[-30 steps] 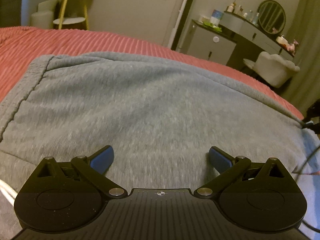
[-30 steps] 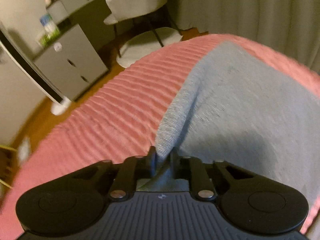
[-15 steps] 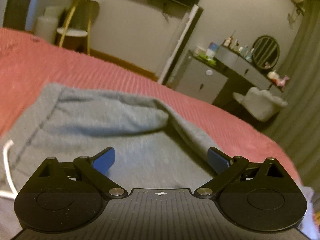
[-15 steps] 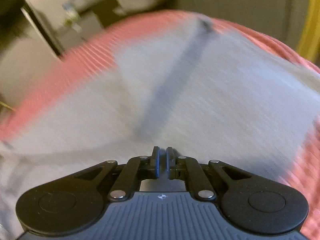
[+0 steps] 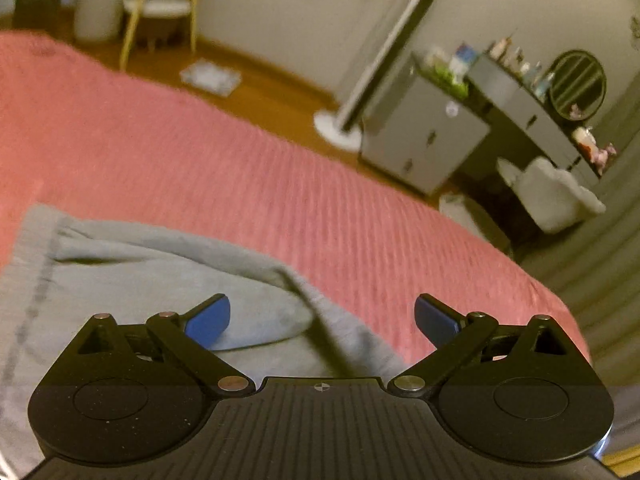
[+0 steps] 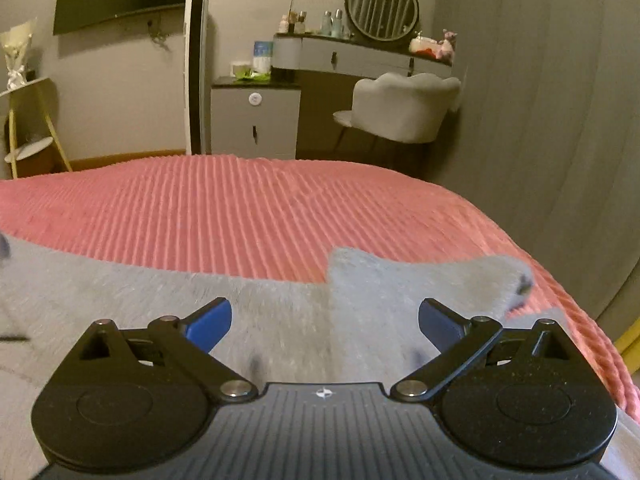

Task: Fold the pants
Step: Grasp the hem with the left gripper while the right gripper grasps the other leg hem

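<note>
Grey sweatpants point(image 5: 132, 276) lie on a pink ribbed bedspread point(image 5: 240, 184). In the left wrist view they fill the lower left, with a folded layer and a dark seam along the left edge. My left gripper point(image 5: 322, 320) is open and empty just above them. In the right wrist view the pants point(image 6: 280, 312) spread across the lower frame, with a raised folded corner point(image 6: 432, 280) at the right. My right gripper point(image 6: 325, 322) is open and empty over the cloth.
The bedspread point(image 6: 248, 204) ends at the far and right edges. Beyond stand a grey cabinet point(image 6: 256, 120), a dressing table with a round mirror point(image 6: 382, 6), a grey chair point(image 6: 404, 112), a white floor fan pole point(image 6: 196, 72) and curtains point(image 6: 560, 120).
My right gripper has opened and let go of the pants edge it held a second ago. The fabric now lies folded over. Both grippers have lifted and tilted up from the cloth.
</note>
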`<state>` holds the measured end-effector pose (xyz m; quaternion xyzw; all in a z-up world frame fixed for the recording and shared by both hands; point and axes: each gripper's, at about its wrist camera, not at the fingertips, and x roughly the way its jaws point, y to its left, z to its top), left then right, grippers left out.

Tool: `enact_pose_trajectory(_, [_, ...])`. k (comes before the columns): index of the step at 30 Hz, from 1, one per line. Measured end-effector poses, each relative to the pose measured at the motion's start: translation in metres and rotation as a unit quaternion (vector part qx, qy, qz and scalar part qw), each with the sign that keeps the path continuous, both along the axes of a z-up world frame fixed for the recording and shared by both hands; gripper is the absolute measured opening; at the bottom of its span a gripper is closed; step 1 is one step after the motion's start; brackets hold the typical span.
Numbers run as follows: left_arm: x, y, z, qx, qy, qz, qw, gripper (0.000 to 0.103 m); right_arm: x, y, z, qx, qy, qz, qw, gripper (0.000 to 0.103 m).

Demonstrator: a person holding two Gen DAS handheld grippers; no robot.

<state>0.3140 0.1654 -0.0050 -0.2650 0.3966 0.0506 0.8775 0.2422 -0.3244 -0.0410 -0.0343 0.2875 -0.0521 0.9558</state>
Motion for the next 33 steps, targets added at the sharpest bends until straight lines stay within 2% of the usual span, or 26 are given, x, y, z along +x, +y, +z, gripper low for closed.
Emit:
enact_pose_trajectory(3, [0.028, -0.003, -0.022, -0.017, 0.054, -0.007, 0.9984, 0.099, 0.022, 0.009, -0.013, -0.026, 0.032, -0.004, 0.999, 0.1])
enact_pose_trajectory(4, [0.035, -0.003, -0.031, -0.017, 0.073, -0.004, 0.9972, 0.095, 0.031, 0.01, -0.019, -0.037, 0.051, -0.002, 0.998, 0.098])
enact_pose_trajectory(6, [0.043, -0.001, -0.046, -0.022, 0.1, 0.015, 0.9946, 0.089, 0.051, 0.009, -0.028, -0.068, 0.087, -0.023, 0.994, 0.079])
enact_pose_trajectory(7, [0.044, 0.002, -0.052, -0.028, 0.103, 0.021, 0.994, 0.088, 0.057, -0.002, -0.031, -0.054, 0.093, -0.046, 0.993, 0.065])
enact_pose_trajectory(9, [0.043, 0.008, -0.059, -0.036, 0.095, 0.023, 0.9945, 0.086, 0.058, -0.025, -0.026, 0.017, 0.09, -0.081, 0.992, 0.054])
enact_pose_trajectory(10, [0.043, 0.011, -0.058, -0.037, 0.091, 0.024, 0.9949, 0.08, 0.06, -0.037, -0.028, 0.048, 0.092, -0.096, 0.99, 0.048])
enact_pose_trajectory(12, [0.04, 0.019, -0.058, -0.041, 0.087, 0.031, 0.9949, 0.061, 0.059, -0.051, -0.031, 0.074, 0.093, -0.098, 0.988, 0.036])
enact_pose_trajectory(13, [0.038, 0.023, -0.058, -0.04, 0.086, 0.034, 0.995, 0.043, 0.06, -0.055, -0.03, 0.077, 0.09, -0.103, 0.988, 0.019])
enact_pose_trajectory(14, [0.035, 0.027, -0.058, -0.041, 0.083, 0.031, 0.9952, 0.024, 0.059, -0.058, -0.027, 0.085, 0.087, -0.109, 0.987, 0.01])
enact_pose_trajectory(17, [0.02, 0.032, -0.052, -0.072, 0.071, 0.026, 0.9946, 0.012, 0.053, -0.071, -0.018, 0.136, 0.077, -0.131, 0.979, 0.009])
enact_pose_trajectory(19, [0.002, 0.034, -0.041, -0.088, 0.05, 0.027, 0.9945, 0.011, 0.04, -0.081, -0.009, 0.172, 0.057, -0.141, 0.973, 0.009])
enact_pose_trajectory(22, [-0.037, 0.032, -0.013, -0.081, 0.012, 0.013, 0.9965, 0.01, 0.007, -0.095, 0.015, 0.204, 0.013, -0.156, 0.966, 0.009])
enact_pose_trajectory(25, [-0.098, 0.025, 0.016, -0.076, -0.025, -0.001, 0.9968, 0.01, -0.046, -0.123, 0.047, 0.25, -0.038, -0.181, 0.95, 0.009])
enact_pose_trajectory(28, [-0.173, 0.018, 0.033, -0.092, -0.053, -0.004, 0.9944, 0.008, -0.108, -0.158, 0.063, 0.296, -0.076, -0.203, 0.93, 0.009])
enact_pose_trajectory(30, [-0.224, 0.012, 0.033, -0.091, -0.075, -0.001, 0.993, 0.007, -0.144, -0.175, 0.063, 0.302, -0.092, -0.223, 0.922, 0.009])
enact_pose_trajectory(32, [-0.263, 0.009, 0.02, -0.078, -0.069, 0.002, 0.9946, 0.007, -0.168, -0.193, 0.049, 0.28, -0.093, -0.256, 0.921, 0.009])
enact_pose_trajectory(33, [-0.275, 0.008, 0.009, -0.069, -0.062, 0.005, 0.9956, 0.007, -0.175, -0.202, 0.038, 0.285, -0.083, -0.265, 0.918, 0.009])
